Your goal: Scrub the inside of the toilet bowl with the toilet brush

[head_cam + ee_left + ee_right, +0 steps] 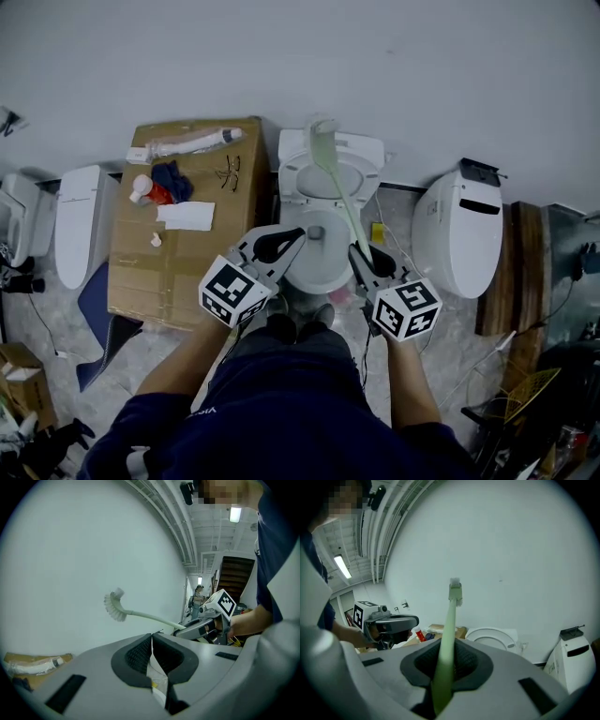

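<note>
A white toilet [300,270] stands open below me, its seat and lid [490,638] raised against the wall. My right gripper [357,250] is shut on the pale green handle [341,195] of the toilet brush. The brush points up and away, with its bristle head [322,127] in the air over the raised lid, well above the bowl. From the right gripper view the handle [449,620] runs out between the jaws to the head [455,591]. My left gripper [300,233] hovers over the bowl's left rim, shut and holding nothing. The brush head [114,605] also shows in the left gripper view.
A cardboard box [187,253] to the toilet's left carries a red-and-white bottle [147,190], a blue cloth and papers. Other white toilets stand at far left [84,220] and at right [459,234]. Wooden planks [502,272] and cables lie at the right.
</note>
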`<action>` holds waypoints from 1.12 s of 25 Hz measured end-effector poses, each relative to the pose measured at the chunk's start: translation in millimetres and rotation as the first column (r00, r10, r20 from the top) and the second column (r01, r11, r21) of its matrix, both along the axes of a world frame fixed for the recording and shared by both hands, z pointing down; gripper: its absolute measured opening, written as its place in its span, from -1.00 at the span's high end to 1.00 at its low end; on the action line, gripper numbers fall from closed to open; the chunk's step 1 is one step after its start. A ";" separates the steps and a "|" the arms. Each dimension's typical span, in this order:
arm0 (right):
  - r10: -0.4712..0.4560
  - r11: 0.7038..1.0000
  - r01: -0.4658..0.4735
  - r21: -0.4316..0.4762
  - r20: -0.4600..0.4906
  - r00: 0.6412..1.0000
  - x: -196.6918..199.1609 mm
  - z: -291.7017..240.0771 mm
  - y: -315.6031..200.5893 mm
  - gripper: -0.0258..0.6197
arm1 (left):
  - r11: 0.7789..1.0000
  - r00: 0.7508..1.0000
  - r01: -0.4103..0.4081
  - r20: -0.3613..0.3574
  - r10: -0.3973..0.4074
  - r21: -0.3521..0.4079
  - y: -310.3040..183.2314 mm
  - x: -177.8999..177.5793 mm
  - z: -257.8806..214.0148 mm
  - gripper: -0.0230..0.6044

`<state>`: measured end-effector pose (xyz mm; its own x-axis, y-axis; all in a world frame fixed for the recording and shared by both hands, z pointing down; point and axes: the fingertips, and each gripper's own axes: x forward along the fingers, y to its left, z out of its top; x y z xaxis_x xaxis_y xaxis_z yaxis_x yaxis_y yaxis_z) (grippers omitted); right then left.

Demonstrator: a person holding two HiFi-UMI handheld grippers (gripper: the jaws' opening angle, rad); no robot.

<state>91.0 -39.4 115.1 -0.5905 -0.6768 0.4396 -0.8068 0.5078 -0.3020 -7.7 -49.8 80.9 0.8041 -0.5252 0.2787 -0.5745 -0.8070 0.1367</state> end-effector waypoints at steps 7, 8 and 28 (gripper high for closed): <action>0.029 0.999 -0.029 0.031 0.004 1.000 -2.5 -16.3 3.5 0.75 | 1.000 1.000 -0.003 -0.005 0.003 0.029 -0.3 -13.0 -12.6 0.81; 0.031 0.999 -0.031 0.036 0.004 1.000 -3.1 -18.5 4.2 0.75 | 0.999 1.000 -0.002 -0.006 0.002 0.033 -0.5 -14.9 -13.8 0.81; 0.025 0.998 -0.025 0.065 -0.002 1.000 -13.3 -38.3 8.3 0.75 | 0.998 1.000 -0.005 -0.018 0.007 0.058 -2.8 -23.0 -27.3 0.81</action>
<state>77.6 -31.1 76.8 -0.5716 -0.7187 0.3960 -0.8205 0.5058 -0.2663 -30.8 -52.6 53.5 0.8120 -0.5351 0.2329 -0.5674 -0.8173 0.1003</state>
